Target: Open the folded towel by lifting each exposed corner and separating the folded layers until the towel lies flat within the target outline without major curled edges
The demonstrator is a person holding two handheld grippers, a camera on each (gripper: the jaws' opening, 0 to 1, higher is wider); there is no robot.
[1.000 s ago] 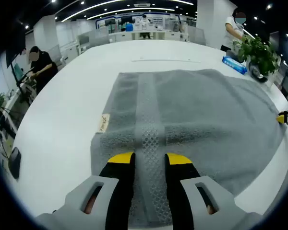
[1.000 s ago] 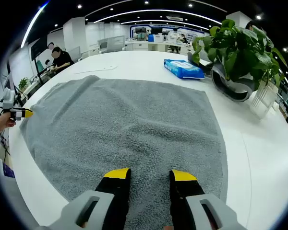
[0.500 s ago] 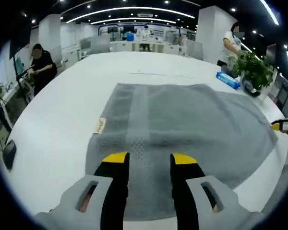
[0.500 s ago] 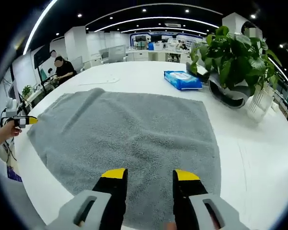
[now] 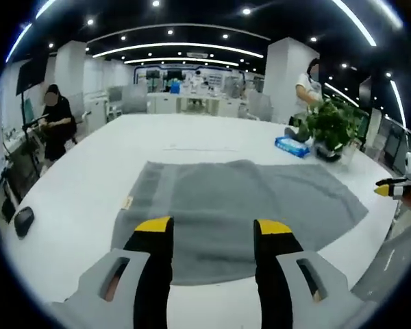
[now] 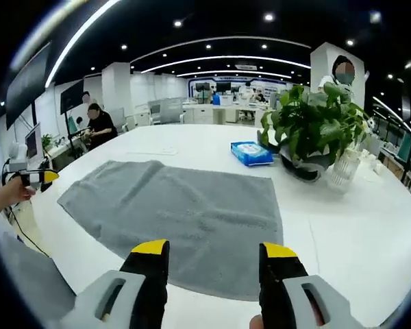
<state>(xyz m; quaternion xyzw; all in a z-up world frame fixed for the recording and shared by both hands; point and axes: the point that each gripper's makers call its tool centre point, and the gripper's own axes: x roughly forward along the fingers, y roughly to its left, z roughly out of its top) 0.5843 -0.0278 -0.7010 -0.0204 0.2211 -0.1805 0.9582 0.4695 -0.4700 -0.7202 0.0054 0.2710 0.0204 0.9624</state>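
Left gripper view shows you the gray towel lying spread out on the big white table. It looks flat and open, with one thin layer, so I think your job is almost done. I can't see any outline drawn on the table, so I can't tell if the towel sits inside it.

Your left gripper hangs over the near edge of the towel. Its two yellow-tipped jaws are wide apart and hold nothing. The towel lies straight ahead of it and runs long from side to side. A small tag sticks out at the towel's left edge.

In the right gripper view, the towel lies ahead and a bit to the left of your right gripper. Those jaws are apart too, with nothing between them. The near edge of the towel sits just past the jaw tips. Both grippers look about as close to that edge as each other.

If an edge needs smoothing, each gripper would go forward and down to the corner on its own side. I see no big curls, though the far edge has a soft bump.

Past the towel stand a potted plant and a blue pack, well apart from it. People stand at desks far behind.
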